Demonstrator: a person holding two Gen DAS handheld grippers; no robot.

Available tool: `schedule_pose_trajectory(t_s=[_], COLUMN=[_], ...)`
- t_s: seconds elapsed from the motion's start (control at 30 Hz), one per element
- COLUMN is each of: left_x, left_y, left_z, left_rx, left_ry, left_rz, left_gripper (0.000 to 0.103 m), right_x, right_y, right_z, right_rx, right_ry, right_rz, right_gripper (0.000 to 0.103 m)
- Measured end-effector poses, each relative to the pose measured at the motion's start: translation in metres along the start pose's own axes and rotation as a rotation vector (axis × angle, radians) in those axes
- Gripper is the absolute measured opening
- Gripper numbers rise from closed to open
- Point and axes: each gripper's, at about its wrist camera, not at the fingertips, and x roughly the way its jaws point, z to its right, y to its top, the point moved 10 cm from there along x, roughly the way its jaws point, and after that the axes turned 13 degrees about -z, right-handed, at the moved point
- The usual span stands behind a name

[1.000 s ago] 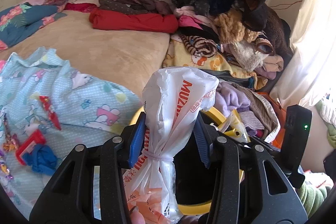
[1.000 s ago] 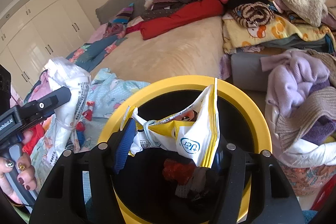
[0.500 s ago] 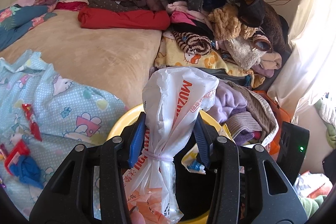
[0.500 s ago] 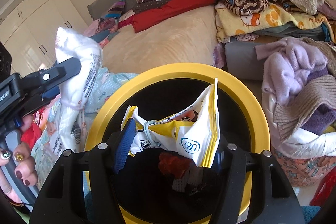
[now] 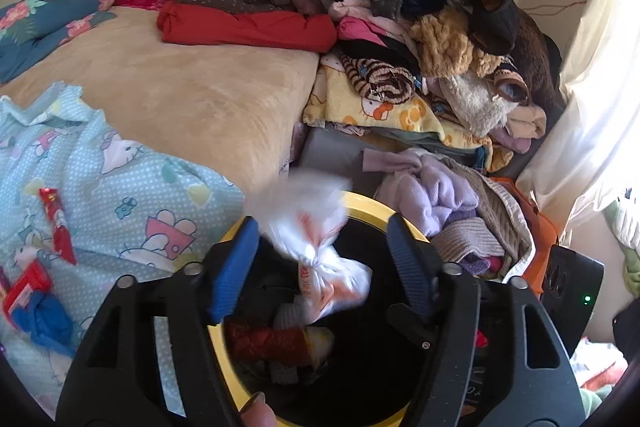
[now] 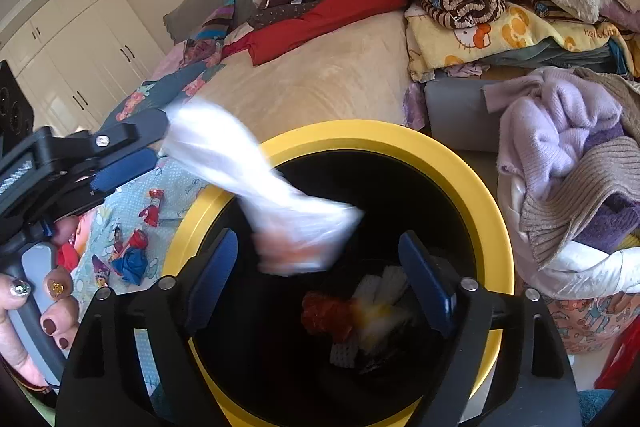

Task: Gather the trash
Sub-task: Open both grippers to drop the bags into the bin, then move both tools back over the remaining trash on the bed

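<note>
Both grippers released, jaws just opened: left gripper (image 5: 320, 267) empty, tied white plastic bag (image 6: 280, 203) falling lower-centre into yellow-rimmed bin (image 6: 460, 167); right gripper (image 6: 316, 275) empty.

Your knotted white plastic bag (image 5: 320, 239), printed in orange-red and motion-blurred, hangs free between the spread jaws of your left hand-held gripper (image 5: 324, 263), touching neither pad, above the mouth of the yellow-rimmed black bin (image 6: 460, 163). Beneath your right hand-held gripper (image 6: 320, 279), red and white wrappers (image 6: 352, 315) lie on the bin's bottom.
</note>
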Motion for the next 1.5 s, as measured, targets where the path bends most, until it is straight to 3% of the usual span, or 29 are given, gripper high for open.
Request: schedule_pose_trajectory(t_s=[0.3, 0.53, 0.77, 1.5], left_x=[-0.038, -0.084, -0.108, -0.143], left_y=[-0.011, -0.019, -0.028, -0.044], left_z=[-0.023, -0.044, -0.065, -0.134], left_rx=[-0.029, -0.042, -0.069, -0.211], left_ry=[0.054, 0.110, 0.141, 0.173], left_rz=[0.085, 0.188, 0.226, 0.282], left_gripper=[0.092, 0.092, 0.092, 0.092], right_x=[-0.008, -0.028, -0.046, -0.035], right_y=[0.000, 0.005, 0.006, -0.014], right_z=[-0.015, -0.039, -0.074, -0.153], right_rx=[-0.062, -0.122, -0.196, -0.346], right_ry=[-0.020, 0.002, 0.021, 0.064], right_rz=[0.046, 0.131, 0.198, 0.146], right_gripper=[0.085, 0.088, 0.092, 0.095])
